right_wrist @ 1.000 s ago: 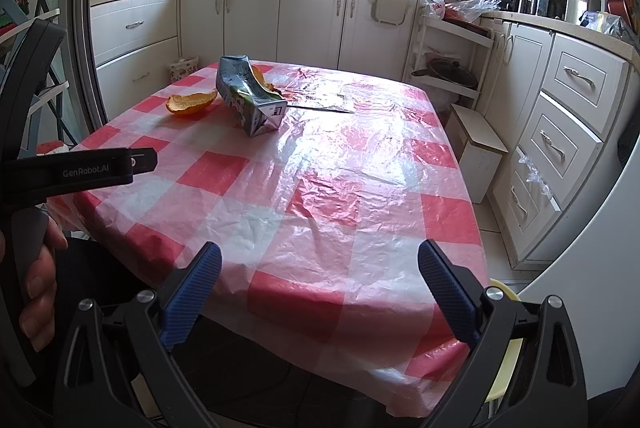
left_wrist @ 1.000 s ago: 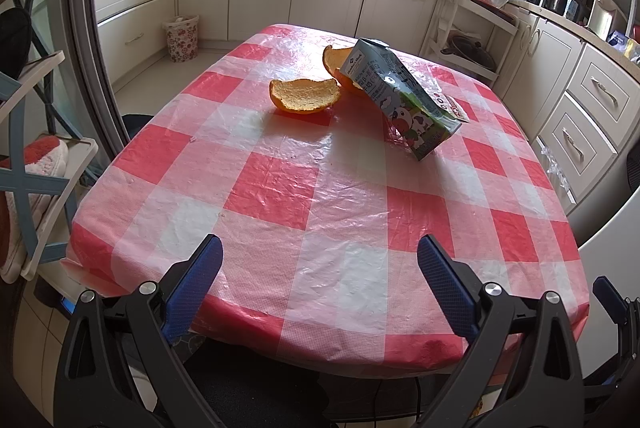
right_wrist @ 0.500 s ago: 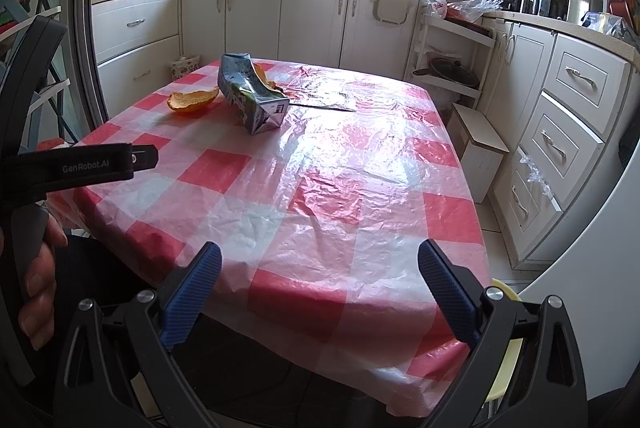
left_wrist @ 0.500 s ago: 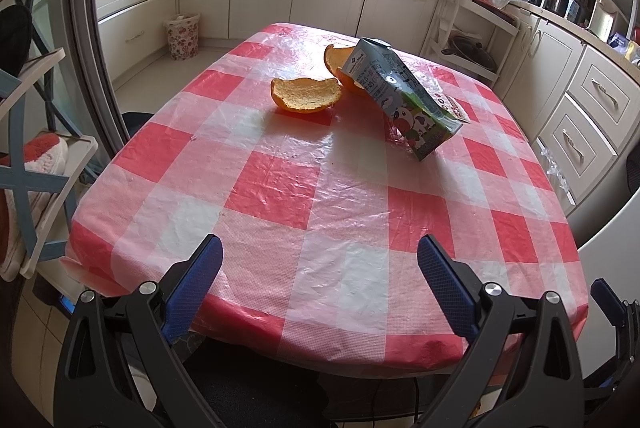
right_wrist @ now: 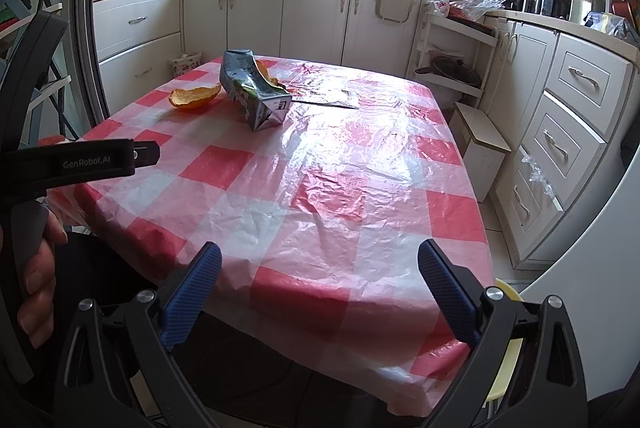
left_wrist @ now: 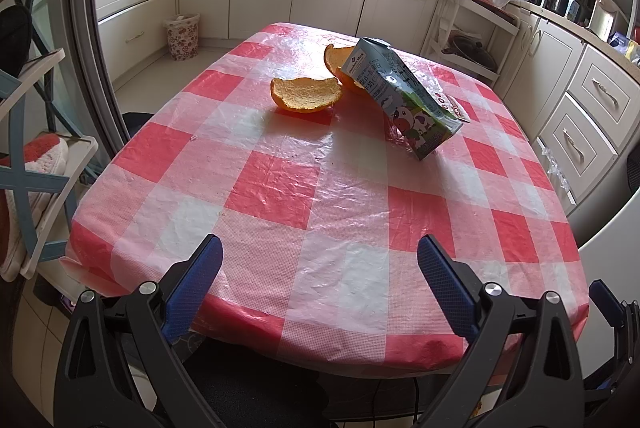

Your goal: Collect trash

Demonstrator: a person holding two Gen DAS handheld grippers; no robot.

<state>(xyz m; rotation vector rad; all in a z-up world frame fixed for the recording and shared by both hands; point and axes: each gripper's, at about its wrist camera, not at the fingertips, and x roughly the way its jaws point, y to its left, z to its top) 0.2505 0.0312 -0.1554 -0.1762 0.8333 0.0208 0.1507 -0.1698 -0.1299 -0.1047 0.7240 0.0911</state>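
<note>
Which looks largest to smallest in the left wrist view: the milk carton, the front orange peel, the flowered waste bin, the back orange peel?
1. milk carton
2. front orange peel
3. flowered waste bin, though it stands farther away, so its true size is unsure
The back orange peel is partly hidden behind the carton, so unranked.

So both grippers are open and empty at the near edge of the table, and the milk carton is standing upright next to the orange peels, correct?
Not quite. The milk carton is crushed and lying tilted on its side, not upright, as the left wrist view shows. The rest holds: it sits by the orange peels, and the left gripper and right gripper are open and empty.
</note>
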